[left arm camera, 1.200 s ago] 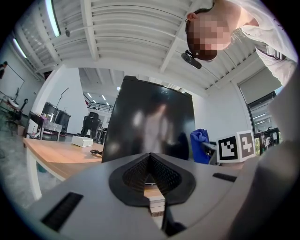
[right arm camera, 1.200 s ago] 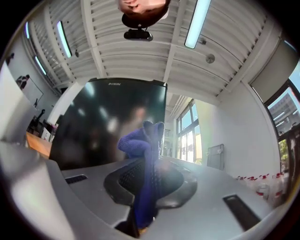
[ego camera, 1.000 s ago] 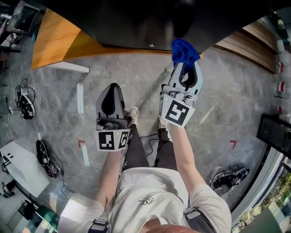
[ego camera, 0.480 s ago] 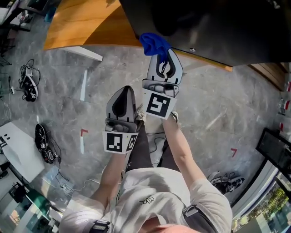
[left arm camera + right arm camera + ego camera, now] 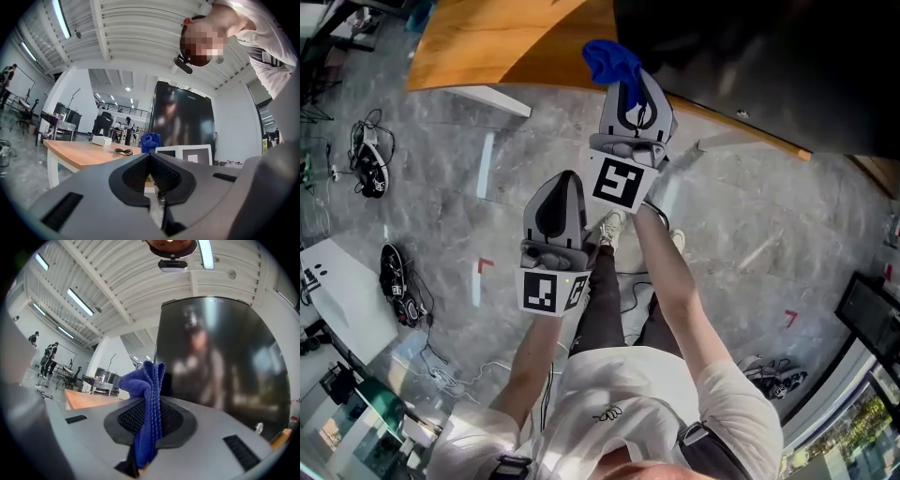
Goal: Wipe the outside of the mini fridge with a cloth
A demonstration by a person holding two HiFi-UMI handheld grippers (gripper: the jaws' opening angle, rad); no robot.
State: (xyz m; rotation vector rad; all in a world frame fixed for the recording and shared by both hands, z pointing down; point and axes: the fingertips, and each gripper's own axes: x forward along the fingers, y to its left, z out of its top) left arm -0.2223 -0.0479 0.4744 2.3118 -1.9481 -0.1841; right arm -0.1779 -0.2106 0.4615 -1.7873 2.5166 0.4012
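Light: bright, even, pouring from ceiling strip lights (image 5: 60,18).
Glare: glossy black fridge door (image 5: 220,362) throws back a smeared reflection.
Focus: blue cloth (image 5: 149,394) crisp; background soft.
Edges: both gripper views bulge, black corners.
Shadows: faint on the floor (image 5: 750,216).

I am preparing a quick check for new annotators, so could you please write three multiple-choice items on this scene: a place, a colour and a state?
1. Where is the cloth? A in a bucket; B between the right gripper's jaws; C draped over a chair.
2. What colour is the cloth? A blue; B white; C red.
3. How do the left gripper's jaws stand? A wide apart; B shut on the cloth; C together, nothing between them.
Answers: B, the right gripper view shows it pinched there; A, it is blue in every view; C, the tips meet in the left gripper view.
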